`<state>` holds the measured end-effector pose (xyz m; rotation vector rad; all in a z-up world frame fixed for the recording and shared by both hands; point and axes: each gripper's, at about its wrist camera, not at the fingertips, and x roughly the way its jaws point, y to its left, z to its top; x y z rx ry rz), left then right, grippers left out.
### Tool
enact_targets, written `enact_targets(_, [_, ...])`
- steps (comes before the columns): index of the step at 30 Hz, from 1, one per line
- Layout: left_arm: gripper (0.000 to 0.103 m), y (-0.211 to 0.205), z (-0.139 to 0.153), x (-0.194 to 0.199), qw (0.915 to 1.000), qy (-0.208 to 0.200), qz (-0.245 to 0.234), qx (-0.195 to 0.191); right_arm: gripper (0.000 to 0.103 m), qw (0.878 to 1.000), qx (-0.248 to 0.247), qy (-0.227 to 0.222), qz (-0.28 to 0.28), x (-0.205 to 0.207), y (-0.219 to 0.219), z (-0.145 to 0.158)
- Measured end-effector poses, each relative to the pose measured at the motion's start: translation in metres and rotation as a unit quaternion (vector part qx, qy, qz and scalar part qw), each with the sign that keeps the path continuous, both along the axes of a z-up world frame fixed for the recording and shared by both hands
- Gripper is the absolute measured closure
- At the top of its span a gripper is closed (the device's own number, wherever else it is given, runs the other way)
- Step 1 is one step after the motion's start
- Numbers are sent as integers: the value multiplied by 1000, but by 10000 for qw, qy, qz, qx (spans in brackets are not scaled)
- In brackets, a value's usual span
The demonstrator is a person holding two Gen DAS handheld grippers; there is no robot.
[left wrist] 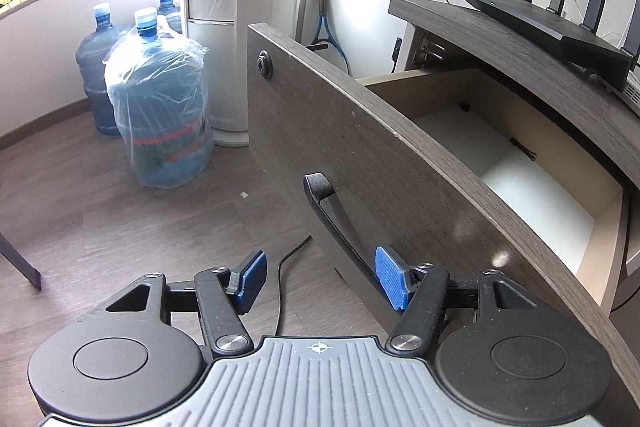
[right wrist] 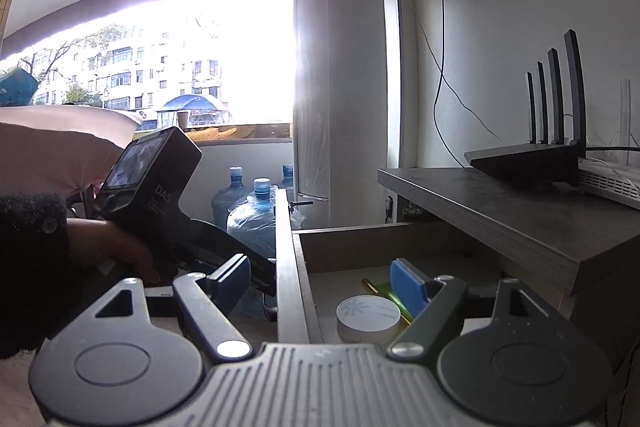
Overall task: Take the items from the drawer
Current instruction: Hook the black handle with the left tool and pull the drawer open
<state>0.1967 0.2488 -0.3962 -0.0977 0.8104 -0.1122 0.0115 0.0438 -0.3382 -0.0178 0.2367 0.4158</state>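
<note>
Drawer: the dark wood-grain drawer (left wrist: 360, 131) stands pulled out from under the grey-brown worktop (right wrist: 520, 211); its pale floor is bare in the left wrist view.
Items: a round white tin with a printed lid (right wrist: 368, 313) and a thin gold-and-green pen-like stick (right wrist: 384, 293) lie at the near end of the drawer, just ahead of the right gripper.
Left gripper: the left gripper (left wrist: 320, 277) hangs with jaws apart beside the black bar handle (left wrist: 332, 219); one blue pad is near the handle's lower end, nothing is clamped.
Right gripper: the right gripper (right wrist: 324, 283) has its jaws parted and empty, straddling the drawer front's top edge.
Risk, collision: lowering the right gripper as it stands would likely strike the drawer front, since one finger is outside the drawer.
Risk, grip: the tin looks wide and smooth; a pinch off its middle could let it skid away.
Risk, drawer: with the handle released, a nudge may roll the drawer shut.
Risk, worktop: the black router with upright antennas (right wrist: 532, 167) sits near the edge; lifting high could knock the overhang.
</note>
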Motion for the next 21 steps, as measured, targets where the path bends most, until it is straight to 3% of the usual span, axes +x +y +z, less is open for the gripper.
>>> enact_targets(8, [40, 10, -1, -8, 10000, -33, 60, -23, 24, 9987, 374, 133, 322, 6, -12, 7])
enact_targets(21, [40, 29, -2, -22, 9998, -61, 195, -79, 24, 9986, 425, 304, -92, 40, -38, 10])
